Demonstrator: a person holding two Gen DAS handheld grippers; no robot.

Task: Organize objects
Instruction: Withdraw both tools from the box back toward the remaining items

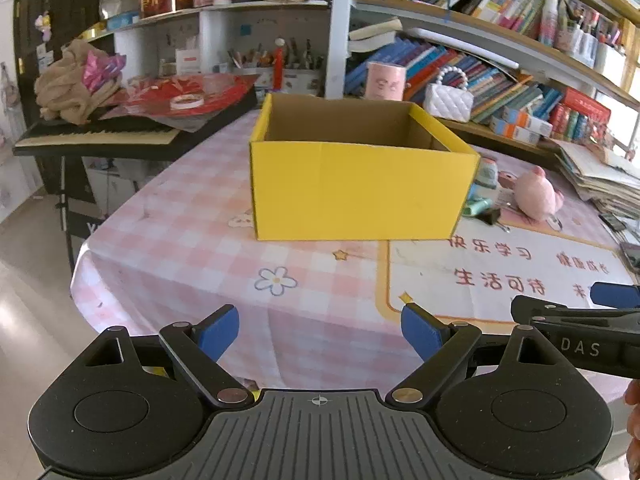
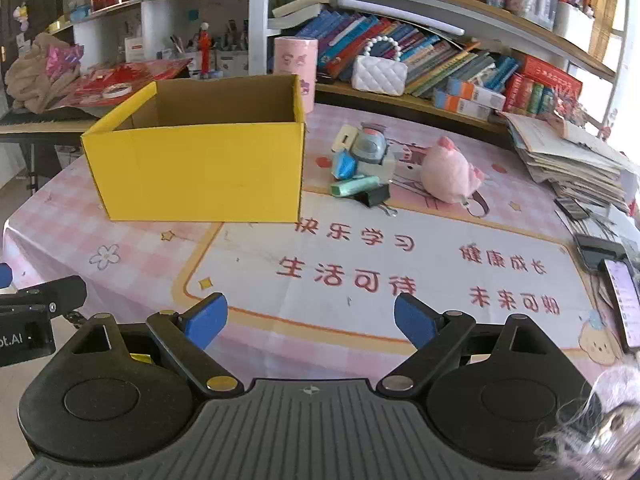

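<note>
Left gripper (image 1: pixel 320 334): jaws wide apart, nothing between them, above the tablecloth (image 1: pixel 180 240). Yellow box (image 2: pixel 196 160): open-topped, upright on the table's left half. Beside its right wall: a heap of small items (image 2: pixel 362 164) and a black clip (image 2: pixel 374 196). Pink plush (image 2: pixel 450 174): just right of the heap. Right gripper (image 2: pixel 310 322): jaws wide apart, holding nothing.

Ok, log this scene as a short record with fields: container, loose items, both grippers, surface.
container: yellow cardboard box, open top, upright on the table; nothing visible inside
loose items: pink plush toy, green highlighter, black binder clip, small stationery pile, all right of the box
left gripper: open, nothing between the pads
right gripper: open, nothing between the pads
surface: pink checked tablecloth
</note>
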